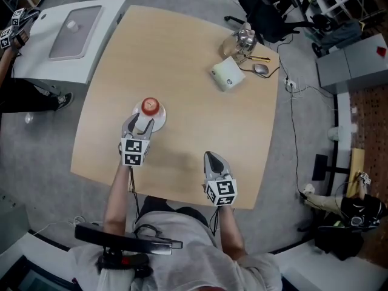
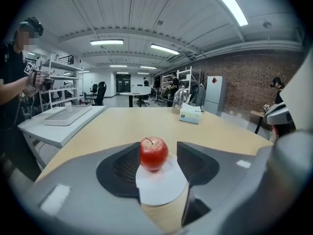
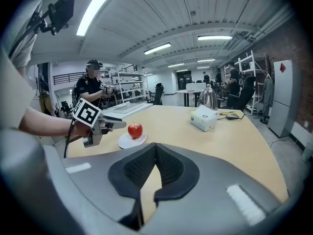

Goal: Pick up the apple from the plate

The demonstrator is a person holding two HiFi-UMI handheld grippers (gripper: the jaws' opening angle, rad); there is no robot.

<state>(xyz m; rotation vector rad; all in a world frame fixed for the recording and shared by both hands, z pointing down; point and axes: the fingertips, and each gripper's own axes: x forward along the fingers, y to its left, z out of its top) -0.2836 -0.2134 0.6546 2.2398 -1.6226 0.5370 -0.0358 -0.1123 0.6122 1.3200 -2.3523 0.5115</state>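
A red apple stands upright on a small white plate on the light wooden table. My left gripper reaches over the near edge of the plate, just short of the apple. In the left gripper view its jaws stand open, the apple sits between the fingertips with a gap on the right side, and the plate lies below. My right gripper hovers over bare table near the front edge. Its jaws are shut with nothing in them. The right gripper view shows the apple and the left gripper.
A white tissue box, a metal kettle and a mouse lie at the table's far right. A grey side table stands to the left, with a person beside it. Office chairs and cables are beyond the right edge.
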